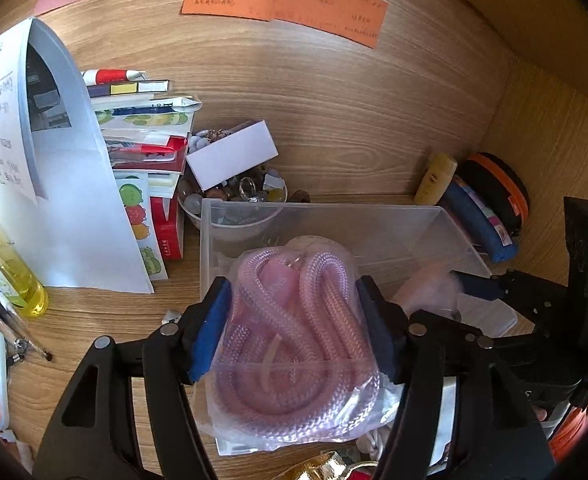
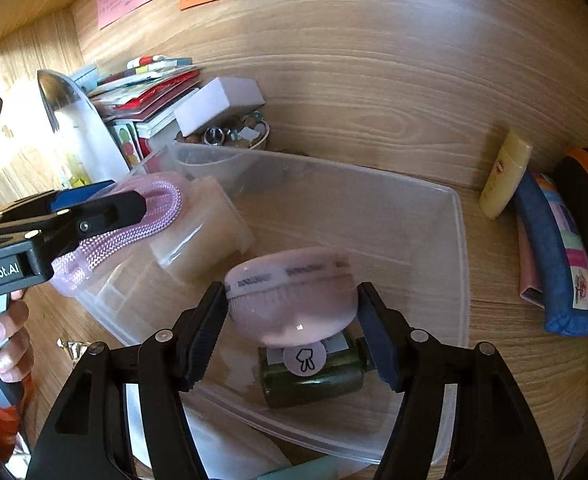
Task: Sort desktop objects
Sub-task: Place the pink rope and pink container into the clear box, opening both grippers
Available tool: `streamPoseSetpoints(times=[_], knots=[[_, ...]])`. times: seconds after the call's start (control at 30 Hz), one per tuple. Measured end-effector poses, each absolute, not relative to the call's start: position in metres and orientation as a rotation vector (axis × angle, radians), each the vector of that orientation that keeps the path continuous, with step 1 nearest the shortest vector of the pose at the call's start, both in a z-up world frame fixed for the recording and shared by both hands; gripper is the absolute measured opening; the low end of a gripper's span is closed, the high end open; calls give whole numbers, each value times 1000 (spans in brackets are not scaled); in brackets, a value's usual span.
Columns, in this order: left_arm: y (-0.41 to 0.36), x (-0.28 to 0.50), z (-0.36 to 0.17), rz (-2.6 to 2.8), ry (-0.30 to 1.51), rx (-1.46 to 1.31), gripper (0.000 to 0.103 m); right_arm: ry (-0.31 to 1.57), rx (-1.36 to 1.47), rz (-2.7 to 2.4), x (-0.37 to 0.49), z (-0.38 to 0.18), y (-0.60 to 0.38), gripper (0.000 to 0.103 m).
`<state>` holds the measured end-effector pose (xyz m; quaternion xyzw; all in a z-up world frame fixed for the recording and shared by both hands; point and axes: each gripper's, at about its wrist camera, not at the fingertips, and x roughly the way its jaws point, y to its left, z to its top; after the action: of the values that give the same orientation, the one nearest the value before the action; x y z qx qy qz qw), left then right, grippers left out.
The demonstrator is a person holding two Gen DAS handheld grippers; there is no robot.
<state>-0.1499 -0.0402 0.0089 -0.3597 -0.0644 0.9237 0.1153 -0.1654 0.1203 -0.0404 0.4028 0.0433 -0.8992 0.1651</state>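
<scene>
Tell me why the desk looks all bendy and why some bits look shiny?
Both views: the fisheye lens bows the wooden desk and darkens the picture corners. Left wrist view: light glints off the plastic bag around the pink rope held in the left hand-held gripper. Right wrist view: a small bright glare spot sits on the pink pouch in the right hand-held gripper.

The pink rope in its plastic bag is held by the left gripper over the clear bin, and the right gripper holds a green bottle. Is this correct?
Not quite. The right gripper holds a pink puff; the green bottle lies in the clear bin beneath it, as the right wrist view shows. The rest is right: the left gripper holds the bagged pink rope over the bin.
</scene>
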Motion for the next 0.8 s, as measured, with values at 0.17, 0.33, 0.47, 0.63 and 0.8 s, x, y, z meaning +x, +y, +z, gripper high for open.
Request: streamPoseSetpoints(times=[0.17,0.33,0.47,0.63,0.8], knots=[[-39,-145,17,2726,-171,-1031,68,154,1086,-2596,-159,-30,119,81],[-38,-132,30,2737,-166,-993,74,197,1045,-2623,-149,-19,117,81],[-35,-119,38,2768,-111,-986,74,202,1034,-2626,-142,-14,116,81],[-34,-101,43,2763,-85,-986,79,208,1019,-2639,-126,-9,117,81],[-31,-82,44,2784,-27,-980,83,209,1023,-2659,-107,-7,126,82]])
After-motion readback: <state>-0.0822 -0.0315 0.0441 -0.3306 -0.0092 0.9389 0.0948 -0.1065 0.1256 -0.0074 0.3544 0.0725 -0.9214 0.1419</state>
